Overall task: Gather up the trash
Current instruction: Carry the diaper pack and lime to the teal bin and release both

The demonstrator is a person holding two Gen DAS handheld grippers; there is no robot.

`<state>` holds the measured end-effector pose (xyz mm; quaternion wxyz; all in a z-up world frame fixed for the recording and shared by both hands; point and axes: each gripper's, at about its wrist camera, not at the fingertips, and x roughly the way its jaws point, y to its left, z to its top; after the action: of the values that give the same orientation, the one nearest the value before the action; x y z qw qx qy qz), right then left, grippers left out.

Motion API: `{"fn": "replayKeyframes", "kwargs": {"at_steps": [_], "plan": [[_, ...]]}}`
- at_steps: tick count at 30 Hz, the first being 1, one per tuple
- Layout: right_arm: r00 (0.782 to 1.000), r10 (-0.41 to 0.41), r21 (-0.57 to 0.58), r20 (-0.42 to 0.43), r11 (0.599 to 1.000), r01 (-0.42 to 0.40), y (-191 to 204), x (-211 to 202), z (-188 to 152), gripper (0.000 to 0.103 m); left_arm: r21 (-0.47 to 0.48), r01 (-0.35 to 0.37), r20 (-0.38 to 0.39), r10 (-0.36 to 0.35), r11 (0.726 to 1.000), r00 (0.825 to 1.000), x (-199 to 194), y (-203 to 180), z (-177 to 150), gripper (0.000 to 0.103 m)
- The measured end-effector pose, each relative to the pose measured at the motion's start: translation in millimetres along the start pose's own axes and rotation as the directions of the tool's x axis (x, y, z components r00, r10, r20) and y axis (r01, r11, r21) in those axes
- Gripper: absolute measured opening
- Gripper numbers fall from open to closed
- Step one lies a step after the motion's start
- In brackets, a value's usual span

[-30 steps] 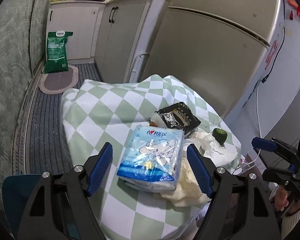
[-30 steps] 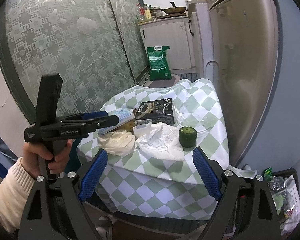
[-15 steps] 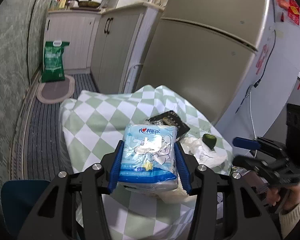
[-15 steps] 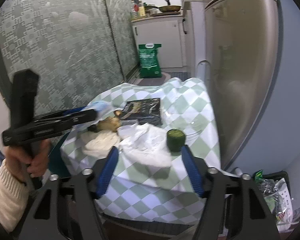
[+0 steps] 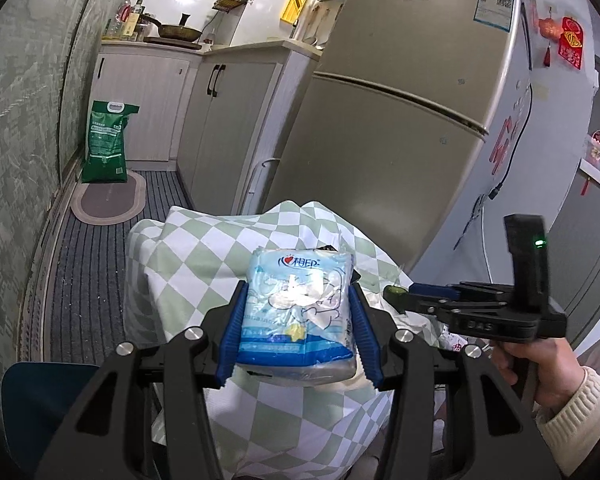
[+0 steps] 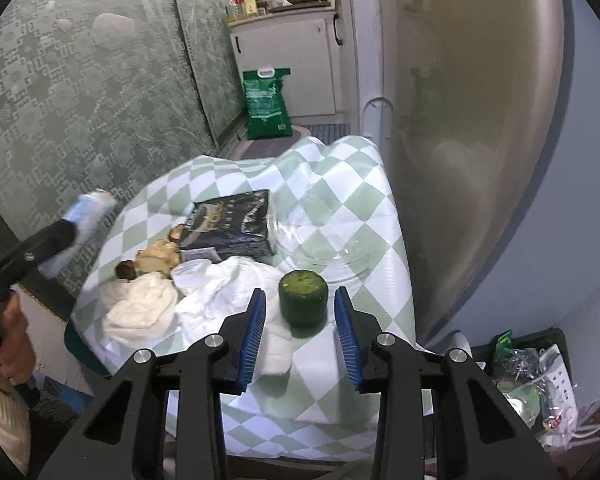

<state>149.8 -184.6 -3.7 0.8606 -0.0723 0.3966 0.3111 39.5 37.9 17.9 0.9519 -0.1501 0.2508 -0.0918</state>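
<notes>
My left gripper (image 5: pixel 298 298) is shut on a blue-and-white tissue pack (image 5: pixel 300 276), held above the checked table (image 5: pixel 188 256). From the right wrist view the same pack (image 6: pixel 92 208) hangs blurred at the left. My right gripper (image 6: pixel 300 291) points down at a round green vegetable stub (image 6: pixel 303 300). Its jaws are closing with the stub between them, and a small gap still shows on each side. Other trash lies on the cloth: a black packet (image 6: pixel 232 220), crumpled white plastic (image 6: pixel 228 292), a cream wad (image 6: pixel 140 308) and brown scraps (image 6: pixel 156 258).
The fridge (image 6: pixel 460 120) stands tight against the table's right side. A bag stuffed with rubbish (image 6: pixel 532 376) sits on the floor at the lower right. A clear plastic dish (image 6: pixel 324 240) lies behind the stub. A green sack (image 6: pixel 266 104) and cabinets stand at the far end.
The left jaws closed on the tissue pack and lifted it off the table. The right gripper moved down and in toward the green stub while its jaws narrowed.
</notes>
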Motion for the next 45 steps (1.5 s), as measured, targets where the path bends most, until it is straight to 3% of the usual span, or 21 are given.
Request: {"fn": "replayKeyframes", "kwargs": {"at_steps": [3, 5, 9, 19, 26, 32, 36, 40, 45], "plan": [[1.0, -0.015, 0.011, -0.018, 1.0, 0.015, -1.6, 8.6, 0.6, 0.035, -0.013, 0.001, 0.012, -0.001, 1.0, 1.0, -7.1, 6.0, -0.3, 0.052], [1.0, -0.001, 0.01, -0.025, 1.0, 0.001, -1.1, 12.9, 1.2, 0.027, -0.02, -0.005, 0.018, 0.005, 1.0, 1.0, -12.9, 9.5, -0.7, 0.052], [1.0, -0.028, -0.01, -0.001, 1.0, 0.028, 6.4, 4.9, 4.4, 0.027, -0.03, -0.03, 0.028, 0.031, 0.999, 0.999, -25.5, 18.6, -2.9, 0.052], [0.99, -0.035, -0.116, 0.134, 0.992, 0.05, 54.0, -36.8, 32.8, 0.027, -0.076, -0.149, 0.025, 0.151, 0.986, 0.988, -66.0, 54.8, -15.4, 0.052], [0.989, -0.027, -0.105, 0.148, 0.994, 0.043, 70.3, -29.1, 49.3, 0.027, -0.112, -0.249, -0.025, 0.248, 0.962, 0.968, -86.5, 93.1, -33.1, 0.052], [0.984, 0.025, -0.026, 0.178, 0.999, -0.02, 62.5, -29.6, 56.7, 0.028, -0.137, -0.256, -0.019, 0.255, 0.957, 0.967, -104.2, 111.9, -38.3, 0.052], [0.989, 0.029, 0.021, 0.146, 0.999, -0.032, 46.7, -25.8, 51.5, 0.028, -0.146, -0.247, -0.014, 0.248, 0.958, 0.969, -107.7, 114.8, -37.1, 0.052], [0.994, 0.012, 0.047, 0.104, 0.999, -0.017, 28.8, -22.5, 34.3, 0.028, -0.139, -0.233, -0.005, 0.235, 0.962, 0.972, -108.2, 111.0, -35.6, 0.052], [0.989, -0.011, 0.041, 0.148, 0.999, 0.005, 20.4, -39.2, 31.2, 0.027, -0.12, -0.234, -0.018, 0.234, 0.965, 0.972, -99.0, 104.5, -36.0, 0.052]]}}
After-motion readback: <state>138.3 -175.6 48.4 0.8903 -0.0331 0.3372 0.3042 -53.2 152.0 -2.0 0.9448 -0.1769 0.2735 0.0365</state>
